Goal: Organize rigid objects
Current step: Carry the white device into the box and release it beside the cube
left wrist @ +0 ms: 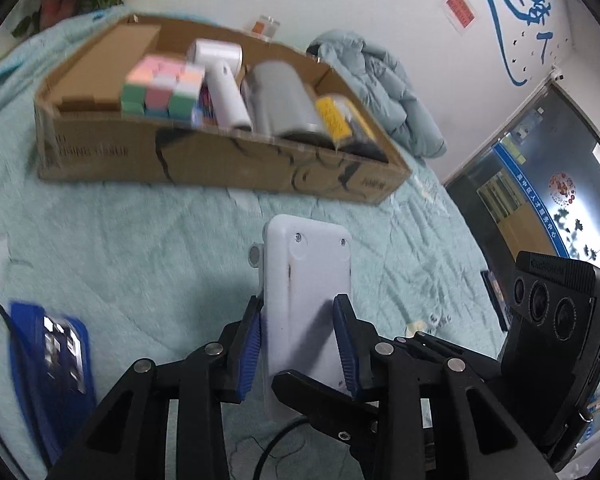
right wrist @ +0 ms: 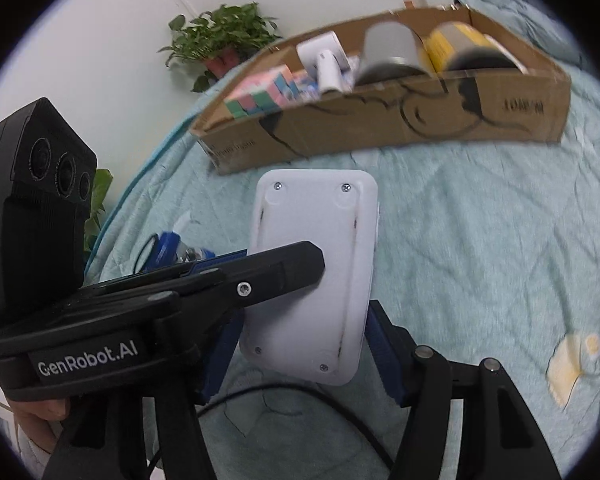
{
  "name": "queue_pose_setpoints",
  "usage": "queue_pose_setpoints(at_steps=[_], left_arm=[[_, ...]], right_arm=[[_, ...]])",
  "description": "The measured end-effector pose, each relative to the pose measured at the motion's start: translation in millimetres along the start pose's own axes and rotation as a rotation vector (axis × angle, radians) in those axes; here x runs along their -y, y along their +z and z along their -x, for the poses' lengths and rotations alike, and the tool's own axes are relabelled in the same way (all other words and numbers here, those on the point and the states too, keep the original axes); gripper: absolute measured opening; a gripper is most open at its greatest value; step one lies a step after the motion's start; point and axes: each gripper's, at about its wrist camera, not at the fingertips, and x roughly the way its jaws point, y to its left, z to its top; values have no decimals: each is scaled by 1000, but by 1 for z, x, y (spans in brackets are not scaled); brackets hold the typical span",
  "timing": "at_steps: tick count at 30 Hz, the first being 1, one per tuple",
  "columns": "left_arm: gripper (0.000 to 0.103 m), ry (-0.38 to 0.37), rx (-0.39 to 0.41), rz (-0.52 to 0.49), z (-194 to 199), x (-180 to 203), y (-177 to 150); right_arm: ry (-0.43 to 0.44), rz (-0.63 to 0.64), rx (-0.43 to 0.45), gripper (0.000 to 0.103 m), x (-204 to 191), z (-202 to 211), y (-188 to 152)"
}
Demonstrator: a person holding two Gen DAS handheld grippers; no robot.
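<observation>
A flat white plastic device (left wrist: 304, 280), its screwed back face towards me, hangs above the pale green bedspread (left wrist: 140, 248). My left gripper (left wrist: 300, 340) is shut on it, blue pads (left wrist: 252, 344) pressing both sides. In the right wrist view the same white device (right wrist: 312, 248) sits between the blue pads (right wrist: 384, 352) of my right gripper (right wrist: 304, 356), which is shut on its long edges. A black finger of the left gripper (right wrist: 284, 268) crosses the face of the device. Behind stands a low cardboard box (left wrist: 220, 160) holding a pastel cube (left wrist: 160, 88), a white handheld appliance (left wrist: 220, 80), a grey cylinder (left wrist: 280, 96) and a yellow-labelled can (left wrist: 336, 120).
A blurred blue object with silver keys (left wrist: 48, 360) lies at the left on the bedspread. A light blue padded jacket (left wrist: 380, 80) is heaped behind the box near the wall. A potted plant (right wrist: 220, 36) stands at the far corner. A black cable (right wrist: 300, 392) runs under the device.
</observation>
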Motion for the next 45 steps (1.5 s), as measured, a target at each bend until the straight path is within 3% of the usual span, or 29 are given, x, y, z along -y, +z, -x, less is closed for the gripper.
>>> queue_pose_setpoints(at_steps=[7, 12, 15, 21, 25, 35, 36, 40, 43, 45], left_arm=[[32, 25, 151, -51, 53, -5, 59], [32, 60, 233, -93, 84, -14, 122], [32, 79, 263, -94, 87, -25, 161], [32, 84, 194, -31, 58, -67, 230], [32, 78, 115, 20, 22, -99, 261], [31, 30, 14, 86, -49, -145, 271], [35, 31, 22, 75, -50, -145, 271], [73, 35, 76, 90, -42, -143, 269], [86, 89, 142, 21, -22, -126, 260], [97, 164, 202, -44, -5, -110, 248]], right_arm=[[11, 116, 116, 62, -37, 4, 56], [24, 194, 182, 62, -62, 4, 115], [30, 220, 177, 63, -69, -7, 153], [46, 270, 54, 64, -66, -49, 211], [49, 199, -43, 64, -49, -90, 234], [25, 109, -189, 64, -19, -143, 253], [26, 105, -194, 65, -18, -144, 254], [25, 118, -164, 67, -17, -130, 252], [-31, 148, -83, 76, -15, -101, 244], [-72, 181, -19, 78, -13, -77, 230]])
